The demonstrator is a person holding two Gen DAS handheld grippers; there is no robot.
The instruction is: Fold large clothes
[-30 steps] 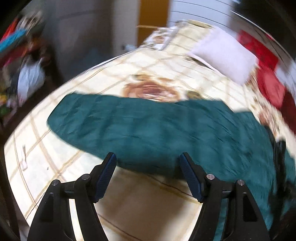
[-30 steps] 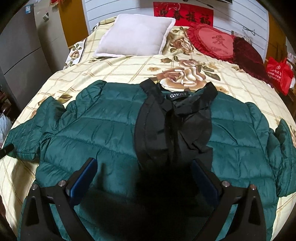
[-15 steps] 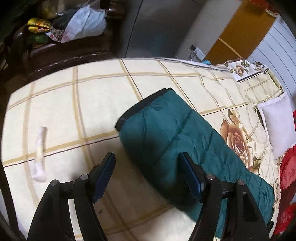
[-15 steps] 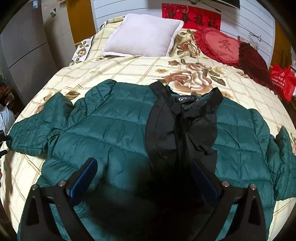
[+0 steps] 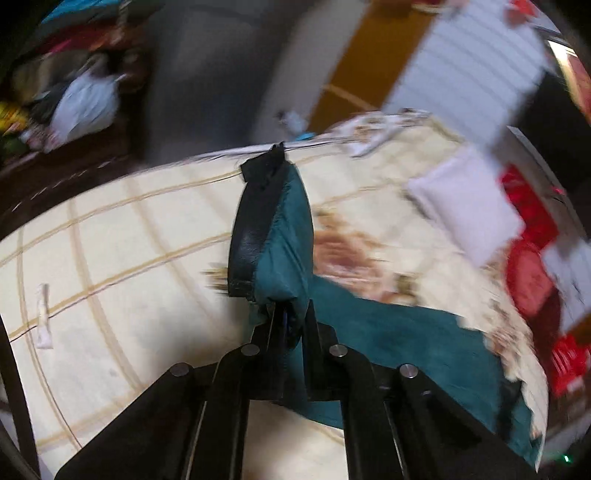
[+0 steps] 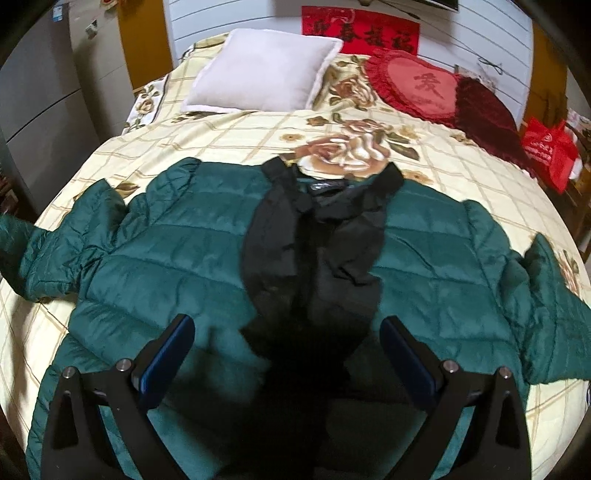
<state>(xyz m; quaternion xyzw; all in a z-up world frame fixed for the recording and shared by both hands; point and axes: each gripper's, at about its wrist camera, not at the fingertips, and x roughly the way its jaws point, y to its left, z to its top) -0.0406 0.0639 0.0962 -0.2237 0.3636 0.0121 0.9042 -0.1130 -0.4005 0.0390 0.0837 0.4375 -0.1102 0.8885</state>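
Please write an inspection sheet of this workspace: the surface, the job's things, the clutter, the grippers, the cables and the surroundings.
Surface: bed with cream checked rose-print cover.
Job's things: green jacket spread flat, front open, black lining showing; its sleeve is lifted off the bed.
Clutter: white pillow, red heart cushion, dark red cushion at the head; small white scrap on the cover.
Grippers: left gripper has just closed and is shut on the sleeve near its cuff; right gripper open above the jacket's lower front.
Cables: nothing seen.
Surroundings: red banner on white wall; red bag beside the bed; piled things, blurred.
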